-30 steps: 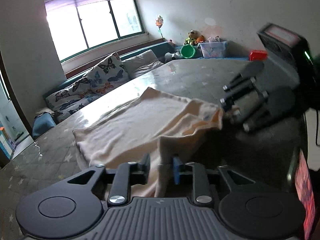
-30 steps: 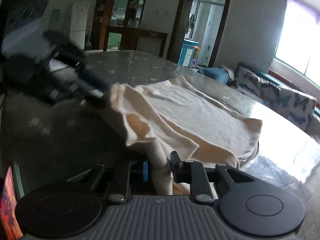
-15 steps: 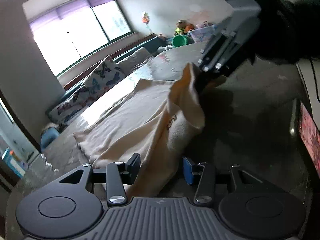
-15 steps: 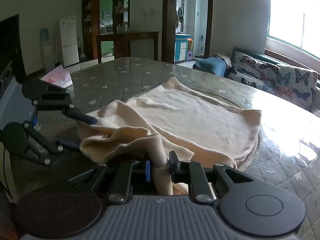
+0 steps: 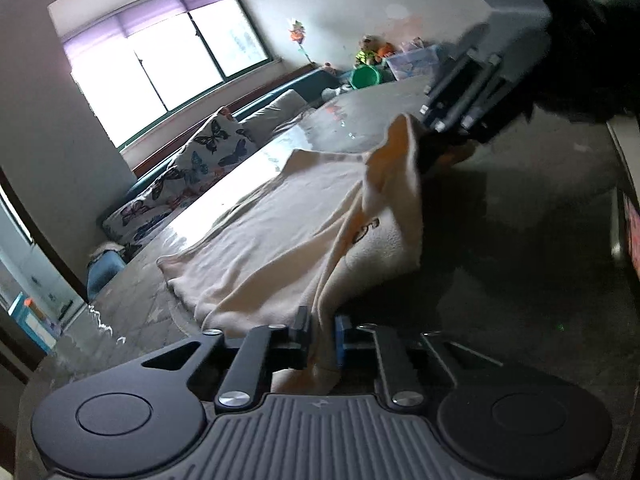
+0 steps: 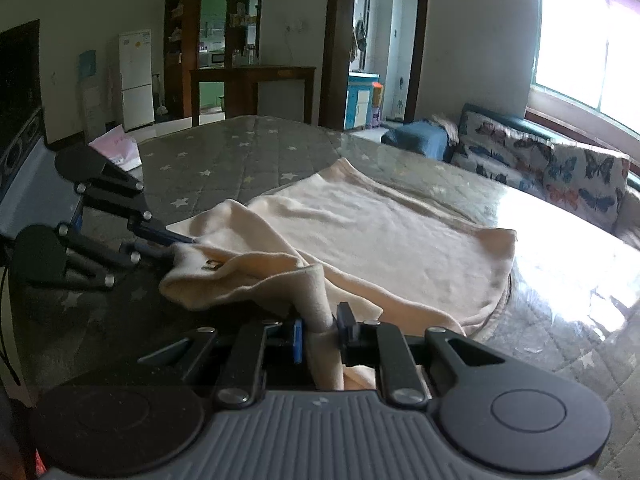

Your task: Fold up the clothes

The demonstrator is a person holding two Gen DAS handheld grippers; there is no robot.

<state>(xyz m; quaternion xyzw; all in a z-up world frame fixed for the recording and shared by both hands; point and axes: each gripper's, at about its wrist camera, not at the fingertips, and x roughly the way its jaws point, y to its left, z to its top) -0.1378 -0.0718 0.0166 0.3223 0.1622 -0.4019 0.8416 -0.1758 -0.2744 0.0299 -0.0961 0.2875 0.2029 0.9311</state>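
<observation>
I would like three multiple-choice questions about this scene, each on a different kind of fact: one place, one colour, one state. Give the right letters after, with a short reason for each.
1. Where does most of the cream garment lie?
A. Spread on the grey star-patterned table cover
B. Draped over the butterfly cushions
C. Inside the white fridge

2. What colour is the bucket by the far wall?
A. Red
B. Green
C. Yellow

3. What is between the fingers of the right gripper?
A. Nothing
B. A fold of the cream garment
C. A stuffed toy

Answers:
1 A: the right wrist view shows the cloth flat on the starred cover, apart from the butterfly cushions.
2 B: it shows bright green near the stuffed toy.
3 B: cloth runs down between its closing jaws; the left gripper pinches another fold.
</observation>
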